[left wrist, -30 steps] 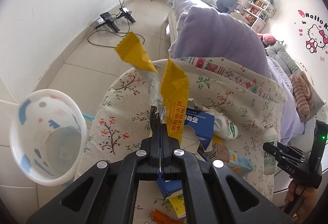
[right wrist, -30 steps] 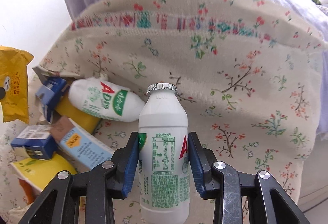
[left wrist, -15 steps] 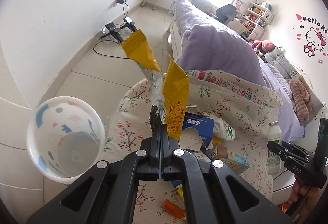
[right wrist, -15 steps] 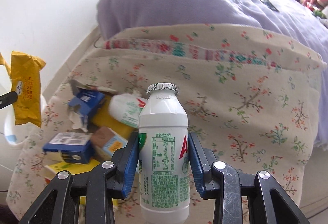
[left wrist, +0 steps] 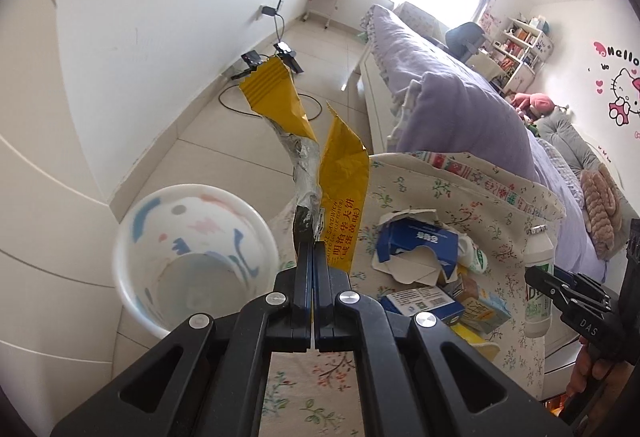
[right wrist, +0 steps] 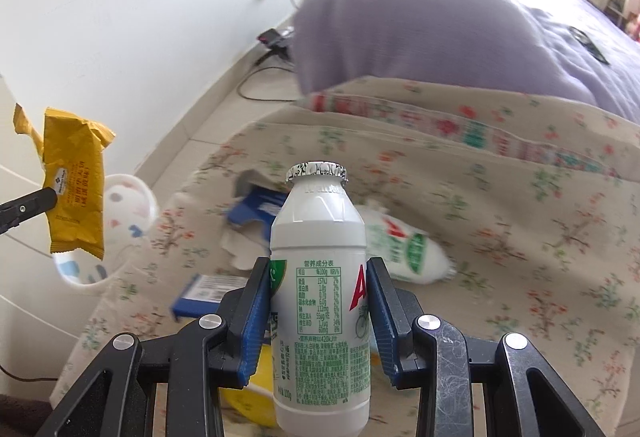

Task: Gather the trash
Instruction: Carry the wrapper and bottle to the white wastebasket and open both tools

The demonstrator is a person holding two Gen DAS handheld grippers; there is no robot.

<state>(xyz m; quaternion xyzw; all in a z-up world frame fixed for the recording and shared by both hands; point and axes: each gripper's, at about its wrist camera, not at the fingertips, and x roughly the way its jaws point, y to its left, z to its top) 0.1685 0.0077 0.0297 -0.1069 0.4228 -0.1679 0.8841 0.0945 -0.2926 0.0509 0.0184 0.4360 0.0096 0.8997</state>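
Meanwhile, the wrapper [left wrist: 344, 197], pinched in the left gripper [left wrist: 312, 249], and the bottle [right wrist: 320, 277], clamped in the right gripper [right wrist: 318, 301], have been carried nearer the bin [left wrist: 132, 301], so dropping seems next.

A bed with a floral cream cover [right wrist: 520, 237] carries a heap of rubbish near its corner: a torn blue carton [left wrist: 416, 249], a white bottle lying on its side [right wrist: 404, 253], a flat blue box [right wrist: 208, 295], a small brown-and-blue carton [left wrist: 482, 311] and something yellow [left wrist: 474, 335]. A lilac quilt [right wrist: 420, 33] lies further up. On the tiled floor [left wrist: 224, 141] beside the bed stands a white bin [left wrist: 160, 237].
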